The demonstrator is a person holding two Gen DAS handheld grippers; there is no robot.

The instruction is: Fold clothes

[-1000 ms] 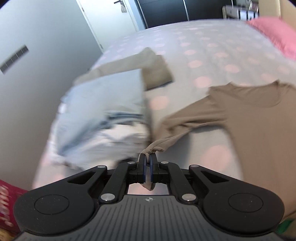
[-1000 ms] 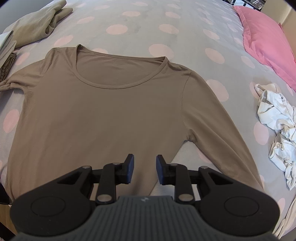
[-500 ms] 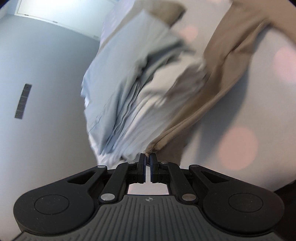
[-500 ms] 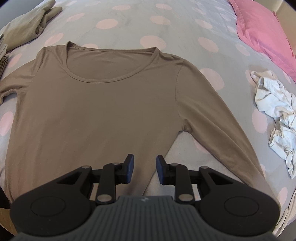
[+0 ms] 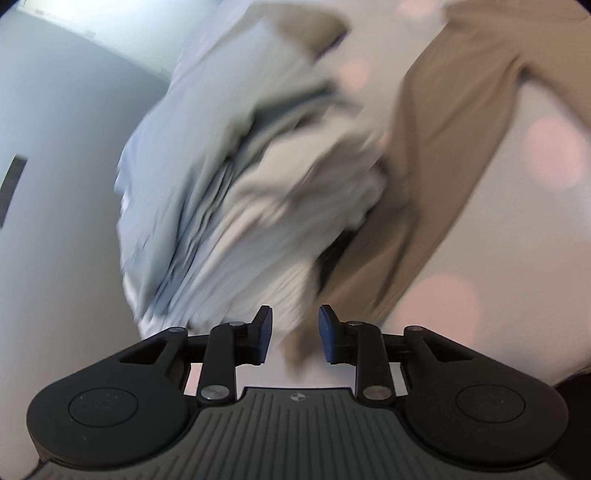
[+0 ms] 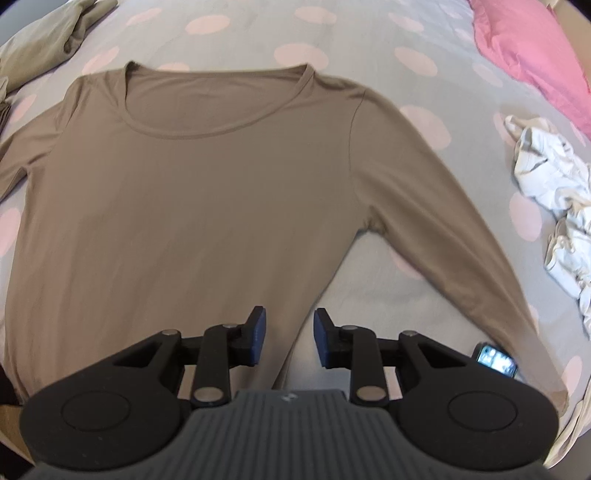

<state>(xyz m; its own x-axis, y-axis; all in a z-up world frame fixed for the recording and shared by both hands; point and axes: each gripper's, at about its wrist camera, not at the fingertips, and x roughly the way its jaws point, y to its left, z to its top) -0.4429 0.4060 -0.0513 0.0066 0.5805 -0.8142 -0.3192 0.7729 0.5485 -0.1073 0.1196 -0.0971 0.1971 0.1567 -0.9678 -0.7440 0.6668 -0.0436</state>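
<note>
While the bed (image 6: 236,29) bears the brown top (image 6: 207,206) spread flat, front up and neckline away from you, its sleeves angle out where they can snag. Its left sleeve (image 5: 436,158) runs just beside the stack of folded laundry (image 5: 236,192), so dragging it could topple the stack. Your left gripper (image 5: 295,334) and right gripper (image 6: 284,338) are both spread, holding nothing; a shallow pinch at the hem may slip. The phone (image 6: 495,359) lies near the right cuff.
</note>
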